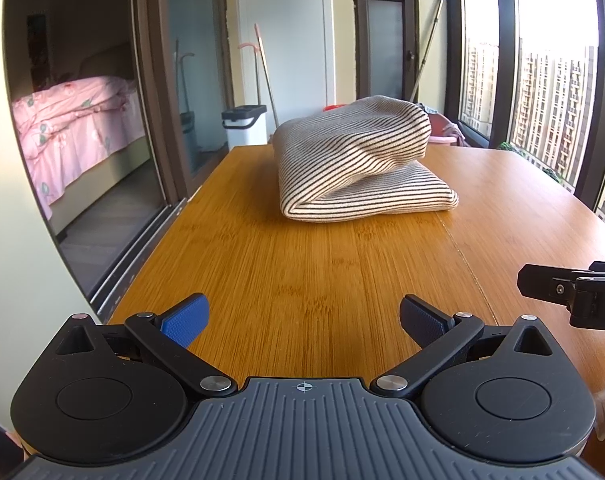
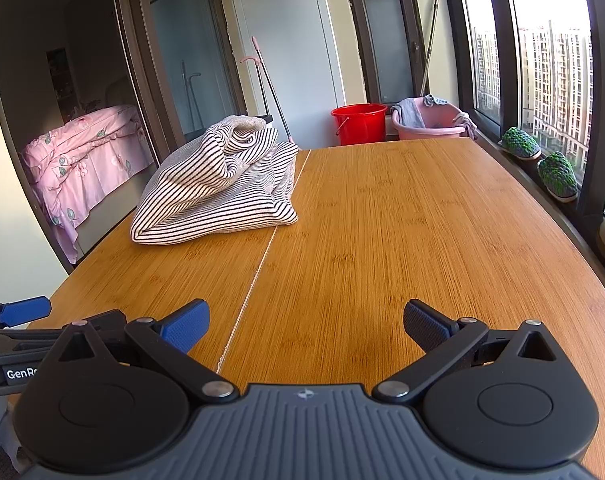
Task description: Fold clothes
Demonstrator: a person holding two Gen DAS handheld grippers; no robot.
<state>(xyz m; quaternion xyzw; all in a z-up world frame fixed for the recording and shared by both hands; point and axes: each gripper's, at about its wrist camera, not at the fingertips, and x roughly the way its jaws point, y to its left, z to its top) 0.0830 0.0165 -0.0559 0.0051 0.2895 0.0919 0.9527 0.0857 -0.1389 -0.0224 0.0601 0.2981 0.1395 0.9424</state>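
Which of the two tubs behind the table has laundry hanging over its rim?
The pink basin, nearer the windows. Grey cloths drape over its rim, while the red bucket beside it shows a bare rim.

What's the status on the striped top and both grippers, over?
Left gripper open, empty. Right gripper open, empty. Striped top loosely folded on table, untouched. Nothing in the way.

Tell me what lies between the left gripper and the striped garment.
Only bare wooden table: in the left wrist view nothing sits between the left gripper and the striped garment.
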